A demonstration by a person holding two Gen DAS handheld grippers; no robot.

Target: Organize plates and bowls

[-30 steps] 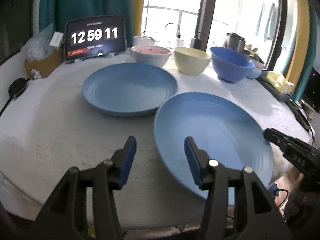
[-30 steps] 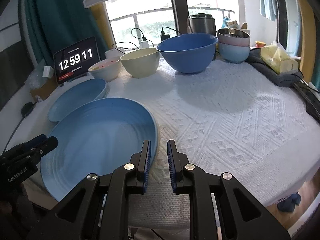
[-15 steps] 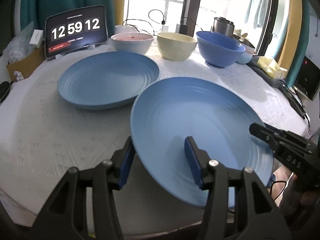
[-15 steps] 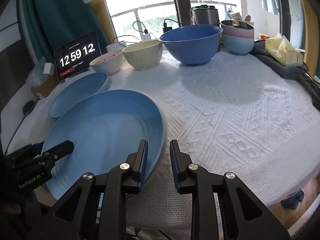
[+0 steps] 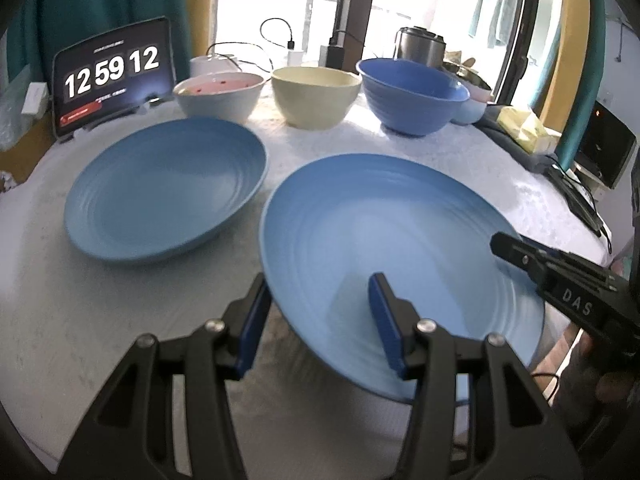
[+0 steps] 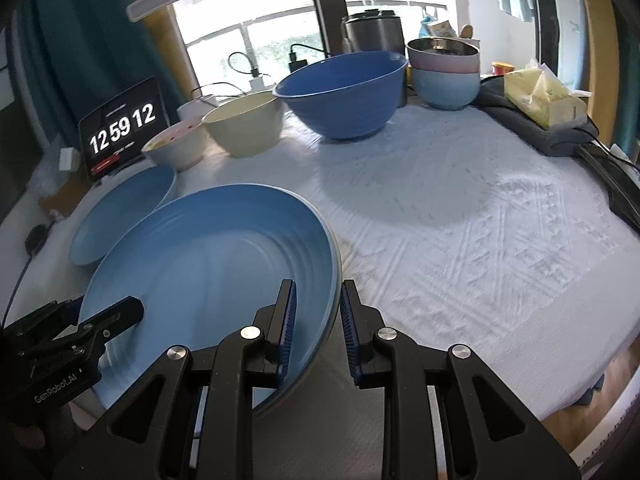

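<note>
A large blue plate (image 5: 384, 236) sits at the table's near edge and shows in the right wrist view (image 6: 216, 248) too. My left gripper (image 5: 320, 322) is open, its jaws either side of the plate's near-left rim. My right gripper (image 6: 316, 330) is open, its jaws either side of the plate's right rim, apart from it. A second blue plate (image 5: 168, 184) lies behind to the left. A white bowl (image 5: 220, 94), a cream bowl (image 5: 316, 94) and a big blue bowl (image 5: 412, 94) stand in a row at the back.
A tablet clock (image 5: 112, 76) stands at the back left. Stacked pink and light blue bowls (image 6: 444, 68), a metal pot (image 6: 372, 32), a tissue pack (image 6: 540, 96) on grey cloth and cables sit at the back right. White cloth (image 6: 460, 208) covers the table.
Both grippers moved forward around the near plate's rim, left from the left and right from the right. The right jaws opened from nearly closed. The plate looks slightly tilted.
</note>
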